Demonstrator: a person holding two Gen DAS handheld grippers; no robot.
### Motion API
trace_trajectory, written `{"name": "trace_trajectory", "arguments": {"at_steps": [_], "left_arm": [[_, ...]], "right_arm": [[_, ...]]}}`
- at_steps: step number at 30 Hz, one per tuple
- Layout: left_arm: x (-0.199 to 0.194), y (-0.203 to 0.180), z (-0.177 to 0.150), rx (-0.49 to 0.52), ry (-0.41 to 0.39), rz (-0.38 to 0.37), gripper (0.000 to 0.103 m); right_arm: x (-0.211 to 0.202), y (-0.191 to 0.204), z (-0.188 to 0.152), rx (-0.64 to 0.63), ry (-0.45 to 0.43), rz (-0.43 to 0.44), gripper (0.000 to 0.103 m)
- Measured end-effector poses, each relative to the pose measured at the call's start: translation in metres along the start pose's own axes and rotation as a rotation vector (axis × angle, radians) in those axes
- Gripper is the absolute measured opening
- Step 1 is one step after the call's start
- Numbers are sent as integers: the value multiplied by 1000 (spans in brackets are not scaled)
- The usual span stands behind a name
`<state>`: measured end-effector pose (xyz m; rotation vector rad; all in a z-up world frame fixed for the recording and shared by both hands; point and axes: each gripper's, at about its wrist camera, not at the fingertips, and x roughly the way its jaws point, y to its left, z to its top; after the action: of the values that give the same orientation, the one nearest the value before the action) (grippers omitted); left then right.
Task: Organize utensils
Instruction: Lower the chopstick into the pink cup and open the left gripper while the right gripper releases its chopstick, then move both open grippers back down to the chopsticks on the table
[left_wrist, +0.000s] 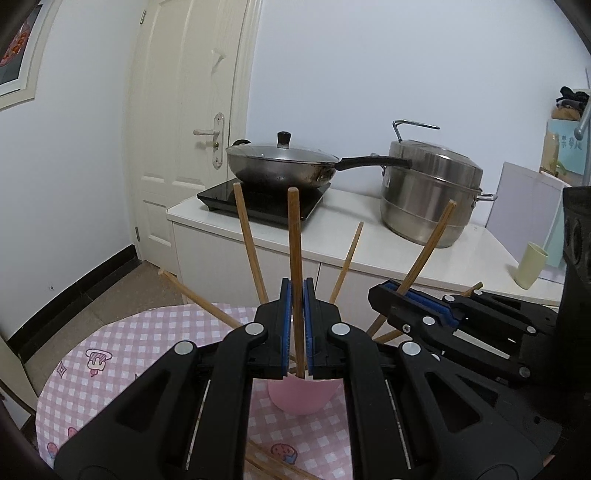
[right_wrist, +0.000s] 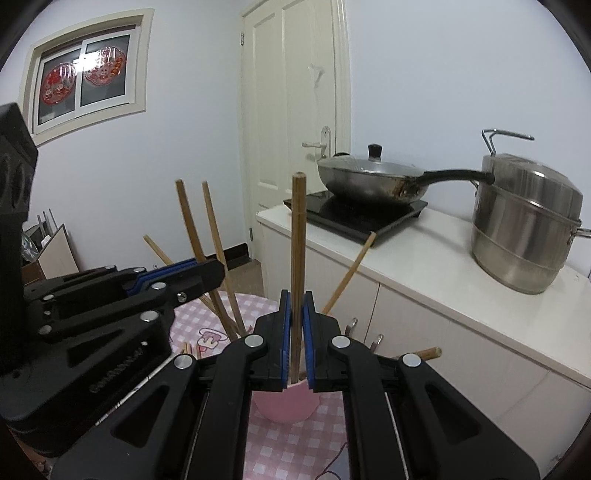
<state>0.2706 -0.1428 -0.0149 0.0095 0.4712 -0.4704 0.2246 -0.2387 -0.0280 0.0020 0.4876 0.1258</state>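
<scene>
Holding one wooden chopstick in each set of fingers, I have both hands over the pink cup (right_wrist: 284, 402) that stands on the checked desk (left_wrist: 147, 332). My left gripper (left_wrist: 297, 325) is pinched narrow on its chopstick (left_wrist: 294, 236), the blue pads pressing both sides low on the shaft, and my right gripper (right_wrist: 296, 332) clamps its own chopstick (right_wrist: 297, 240) the same way. I grip low, I judge, so the short bottom end can be steered into the cup mouth while the long free end stays clear of the sticks already leaning there. Each held stick runs nearly upright in its own view, long axis vertical, blunt thick end up and the thinner end down toward the cup; in the left view the lower tip sits right at the pink rim, though whether it is inside I cannot tell. The other chopsticks (right_wrist: 212, 258) fan outward from the cup at slants. A few more chopsticks (left_wrist: 266, 465) lie flat on the desk near me, so sorting is partly done.
</scene>
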Motion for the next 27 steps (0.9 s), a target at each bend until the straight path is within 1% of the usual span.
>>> {"name": "trace_trajectory", "arguments": {"at_steps": [7,17,21,27], "left_arm": [[1,2,-2,3,22,-10,7],[-10,6,-2,-18,23,-15,7],[-18,7,-2,-16,18,-13,7],[-28,9,-4,-27,20,-19,7]], "right_arm": [[1,-6,-3,16,15,-2,5],[-12,-8,-1,22,-3,2,6],[-19,-8,0,25,-12,8,10],[-31,-8,-1,29,-28,19,14]]}}
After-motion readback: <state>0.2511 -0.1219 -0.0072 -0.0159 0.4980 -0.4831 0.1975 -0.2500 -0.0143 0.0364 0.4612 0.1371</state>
